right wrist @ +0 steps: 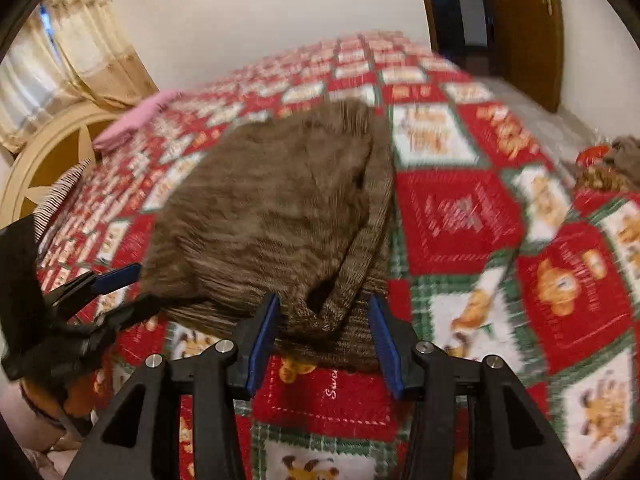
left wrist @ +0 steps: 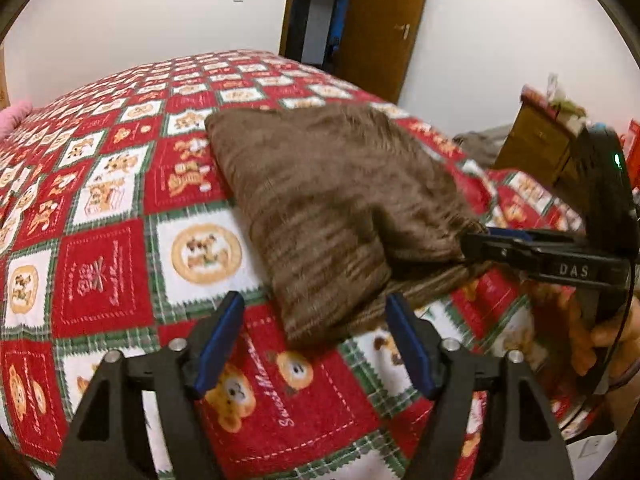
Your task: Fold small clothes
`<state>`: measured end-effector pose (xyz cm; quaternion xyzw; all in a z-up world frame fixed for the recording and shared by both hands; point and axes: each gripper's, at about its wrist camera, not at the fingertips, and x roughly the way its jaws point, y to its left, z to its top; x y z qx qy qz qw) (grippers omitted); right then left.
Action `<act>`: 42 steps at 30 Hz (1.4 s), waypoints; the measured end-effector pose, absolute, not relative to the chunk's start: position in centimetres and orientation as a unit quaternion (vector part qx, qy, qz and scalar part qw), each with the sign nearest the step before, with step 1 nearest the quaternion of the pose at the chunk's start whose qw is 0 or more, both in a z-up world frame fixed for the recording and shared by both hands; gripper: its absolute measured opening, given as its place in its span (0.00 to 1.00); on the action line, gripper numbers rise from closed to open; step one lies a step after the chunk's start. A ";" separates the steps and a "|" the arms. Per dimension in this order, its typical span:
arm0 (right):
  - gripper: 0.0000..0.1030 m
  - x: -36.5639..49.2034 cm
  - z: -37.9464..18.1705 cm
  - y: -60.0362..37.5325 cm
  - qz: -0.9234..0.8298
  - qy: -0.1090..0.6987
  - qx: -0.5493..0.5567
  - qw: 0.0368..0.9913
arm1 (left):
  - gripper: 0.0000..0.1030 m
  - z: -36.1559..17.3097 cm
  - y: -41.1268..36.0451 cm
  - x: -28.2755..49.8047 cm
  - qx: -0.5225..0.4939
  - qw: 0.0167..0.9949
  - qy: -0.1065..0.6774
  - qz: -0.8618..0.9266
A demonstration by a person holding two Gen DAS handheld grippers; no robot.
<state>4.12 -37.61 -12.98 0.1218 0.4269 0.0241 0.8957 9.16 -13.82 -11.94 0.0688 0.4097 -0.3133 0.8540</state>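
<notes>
The left hand-held gripper (left wrist: 316, 340) stands wide apart and empty, the folded brown ribbed knit garment (left wrist: 332, 208) just beyond at twelve o'clock. The right hand-held gripper (right wrist: 324, 336) is partly open, its blue pads (right wrist: 262, 344) flanking the garment's near edge. Garment lies on the red-and-white checked bear-print bedspread (left wrist: 104, 276); brown wooden door (left wrist: 380, 28) beyond.

White walls (left wrist: 140, 20), brown wooden door (left wrist: 384, 28), cream curtains (right wrist: 60, 52), wooden cabinet (left wrist: 536, 140)
</notes>
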 end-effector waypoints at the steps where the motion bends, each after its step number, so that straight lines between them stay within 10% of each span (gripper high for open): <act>1: 0.45 4.4 -13.3 -37.4 0.019 0.428 0.118 0.896 | 0.73 -12.4 -14.1 9.2 0.076 0.856 0.411 -0.304; 3: 0.18 4.4 -13.1 -37.0 0.009 0.423 0.099 0.901 | 0.61 -12.5 -13.9 9.1 0.088 0.869 0.401 -0.276; 5: 0.09 4.4 -12.8 -37.3 0.010 0.427 0.107 0.898 | 0.19 -12.7 -13.6 10.1 0.077 0.866 0.407 -0.282; 6: 0.09 4.2 -12.6 -37.7 0.015 0.426 0.116 0.897 | 0.14 -12.6 -13.1 10.7 0.044 0.853 0.419 -0.309; 14: 0.06 2.1 -11.2 -39.0 -0.003 0.424 0.107 0.899 | 0.10 -10.1 -12.2 7.4 0.082 0.861 0.361 -0.349; 23: 0.11 1.5 -12.4 -39.4 -0.003 0.467 0.094 0.879 | 0.12 -11.2 -10.2 7.5 0.094 0.839 0.399 -0.358; 25: 0.12 1.1 -11.6 -40.0 -0.006 0.471 0.096 0.877 | 0.22 -10.0 -9.3 7.9 0.079 0.845 0.388 -0.359; 28: 0.12 1.2 -9.1 -41.4 -0.035 0.430 0.094 0.897 | 0.64 -8.3 -8.6 10.2 0.042 0.868 0.368 -0.331; 42: 0.12 19.4 -11.1 -40.5 -0.011 0.427 0.084 0.900 | 0.65 -13.0 -16.7 19.1 0.019 0.883 0.414 -0.221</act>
